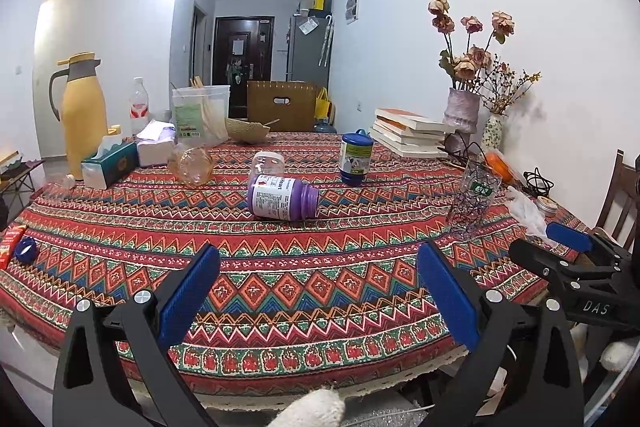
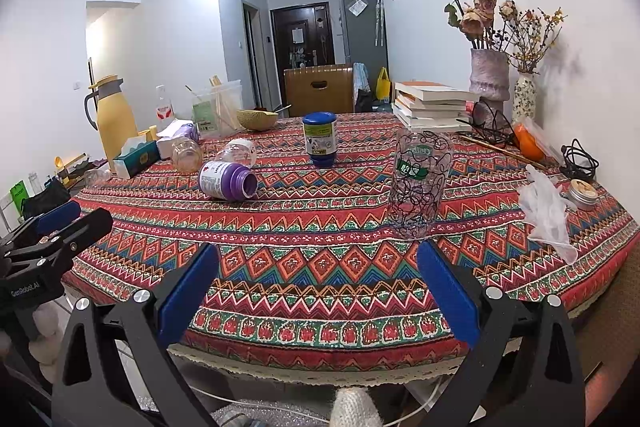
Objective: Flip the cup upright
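Cup (image 2: 418, 183): stood on end at 1 o'clock; which end was up unclear
Right gripper (image 2: 318, 291): fingers apart, wide enough to take it
Left gripper (image 1: 318, 291): fingers apart; hung back, out of the way

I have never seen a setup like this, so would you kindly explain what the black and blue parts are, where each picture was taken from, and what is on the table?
These are two hand-held tongs, one in each of a person's hands, each with a fisheye camera looking forward between its blue fingers. One picture is from the left tongs, the other from the right tongs; each also glimpses the other at its edge. Both are open and hold nothing, hovering at the near edge of a table with a patterned cloth. On it stand a patterned glass cup, mouth down, a blue jar, books and vases. A purple bottle and clear jars lie on their sides. The cup, nearest the right tongs, is what needs flipping.
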Motion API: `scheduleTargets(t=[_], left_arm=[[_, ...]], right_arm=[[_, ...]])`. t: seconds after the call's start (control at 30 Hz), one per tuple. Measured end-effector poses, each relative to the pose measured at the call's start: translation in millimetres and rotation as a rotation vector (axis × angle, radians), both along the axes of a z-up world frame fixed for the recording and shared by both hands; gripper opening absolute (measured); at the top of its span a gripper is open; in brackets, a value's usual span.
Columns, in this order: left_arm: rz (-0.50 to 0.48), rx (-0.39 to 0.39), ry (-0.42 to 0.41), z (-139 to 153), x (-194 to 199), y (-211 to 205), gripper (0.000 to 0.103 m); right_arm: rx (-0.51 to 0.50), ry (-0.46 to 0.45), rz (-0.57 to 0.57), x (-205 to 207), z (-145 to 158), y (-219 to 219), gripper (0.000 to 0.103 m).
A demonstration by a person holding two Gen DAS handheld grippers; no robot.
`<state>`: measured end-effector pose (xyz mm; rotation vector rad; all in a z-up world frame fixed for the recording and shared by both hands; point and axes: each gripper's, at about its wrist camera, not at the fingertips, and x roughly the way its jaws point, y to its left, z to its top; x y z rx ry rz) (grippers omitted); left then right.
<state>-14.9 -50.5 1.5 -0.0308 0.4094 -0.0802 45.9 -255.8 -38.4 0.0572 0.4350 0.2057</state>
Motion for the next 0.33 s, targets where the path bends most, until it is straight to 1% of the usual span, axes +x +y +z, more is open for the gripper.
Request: scheduleTargets(t=[0.33], left_arm=[[0.013,-0.01,0.027,-3.4,3.7,2.9,0.096]], right_arm=[[-0.001,0.0,0.0,-0.4,-0.8,0.5,0.095]])
